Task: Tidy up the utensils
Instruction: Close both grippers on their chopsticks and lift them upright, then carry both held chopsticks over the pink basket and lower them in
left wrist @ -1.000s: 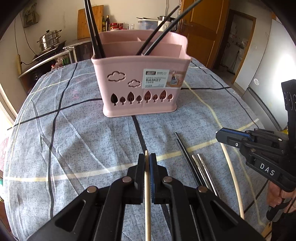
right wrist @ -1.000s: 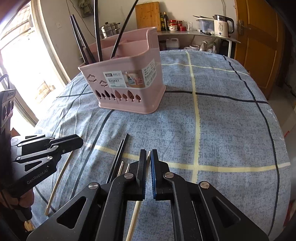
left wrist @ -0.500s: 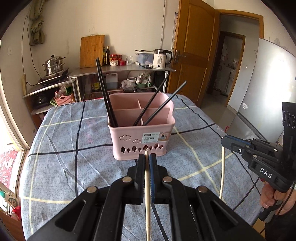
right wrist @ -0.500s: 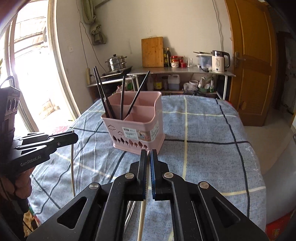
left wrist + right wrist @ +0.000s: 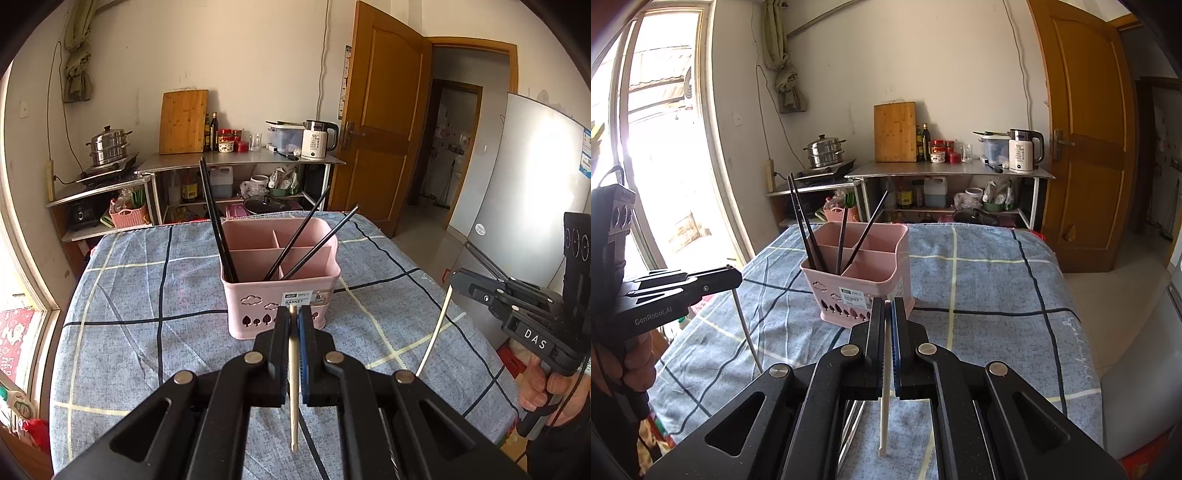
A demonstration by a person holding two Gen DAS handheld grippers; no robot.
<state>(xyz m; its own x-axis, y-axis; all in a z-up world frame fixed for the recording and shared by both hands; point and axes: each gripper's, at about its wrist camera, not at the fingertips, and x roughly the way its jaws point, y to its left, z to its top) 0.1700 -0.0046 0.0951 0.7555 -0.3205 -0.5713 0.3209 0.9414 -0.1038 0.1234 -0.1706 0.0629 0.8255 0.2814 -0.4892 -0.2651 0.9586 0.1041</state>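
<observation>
A pink utensil basket [image 5: 280, 295] [image 5: 862, 280] stands mid-table with several black chopsticks [image 5: 218, 225] leaning in its compartments. My left gripper [image 5: 293, 314] is shut on a cream chopstick [image 5: 293, 369], held above the table in front of the basket. My right gripper [image 5: 887, 306] is shut on a second cream chopstick [image 5: 884, 387], also raised. Each gripper shows in the other's view, the right one [image 5: 456, 280] with its chopstick [image 5: 434, 332] hanging down, the left one [image 5: 733, 278] likewise. Metal chopsticks [image 5: 851, 424] lie on the table under my right gripper.
The table has a blue checked cloth [image 5: 140, 295]. Behind it stands a steel shelf [image 5: 240, 162] with a kettle [image 5: 317, 140], cutting board and pots. A wooden door [image 5: 384, 122] and a fridge [image 5: 535, 177] are at the right.
Both grippers have risen well above the table with their cream chopsticks. The basket now looks smaller and farther away.
</observation>
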